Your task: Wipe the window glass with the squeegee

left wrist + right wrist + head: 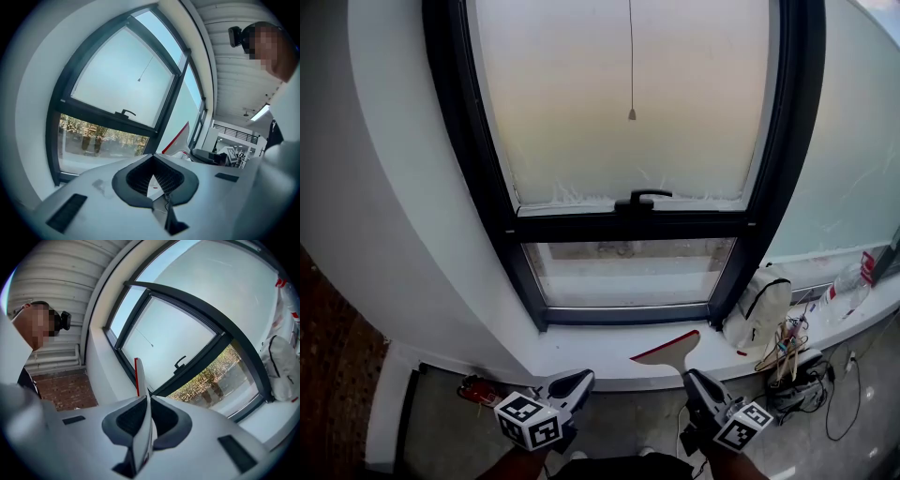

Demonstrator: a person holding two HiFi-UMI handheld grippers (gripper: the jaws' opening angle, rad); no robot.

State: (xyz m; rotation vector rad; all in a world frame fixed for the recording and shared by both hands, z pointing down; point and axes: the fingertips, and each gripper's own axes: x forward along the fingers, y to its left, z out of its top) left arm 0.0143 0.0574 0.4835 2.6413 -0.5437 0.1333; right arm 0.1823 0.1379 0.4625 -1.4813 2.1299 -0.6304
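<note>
Hanging low over the floor, the left tongs (578, 380) have their jaws closed together with nothing between them, and play no part so far. Just right of them the right tongs (694, 380) are clamped on the handle of the squeegee (667, 352), whose red-edged blade points up and sits level with the window sill (581, 347), well short of the window glass (628, 94). The wipe seems not yet begun: this looks like the approach. The next move calls for lifting the blade to the top of the frosted pane, setting its edge flat on the glass and drawing it down evenly. The window handle (639, 198) and the hanging cord (631, 56) lie in that path and will need steering around. Farther right, a white bag (757, 307) and a bundle of sticks (783, 342) crowd the sill.
</note>
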